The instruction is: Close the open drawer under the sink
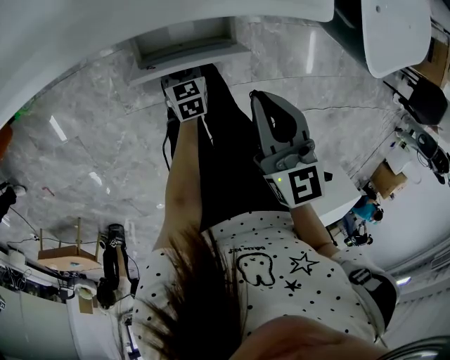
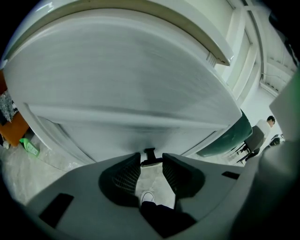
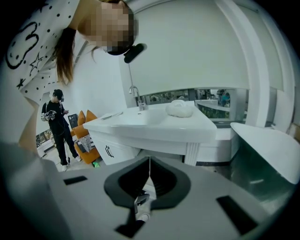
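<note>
Head view: the drawer (image 1: pixel 184 43) is a shallow white box standing out from under the sink counter (image 1: pixel 211 14) towards the person. Its open top faces up and its long axis runs along the counter edge. Its rear is hidden beneath the counter.

In the left gripper view, the left gripper (image 2: pixel 151 158), of grey moulded plastic, has its jaws spread and its cross-hatched pads (image 2: pixel 129 173) bare. A white shoe (image 2: pixel 147 198) and the marbled grey floor (image 2: pixel 157 180) show through the gap. A broad, smooth white panel below the counter fills the view, probably the drawer front, but it is blurred. A small black handle (image 2: pixel 150 152) sits at the jaw tips, partly cut off.

In its own view, the right gripper (image 3: pixel 149 164) has its jaws pressed together on nothing. A chrome tap (image 3: pixel 136 96) stands on the glossy counter.
</note>
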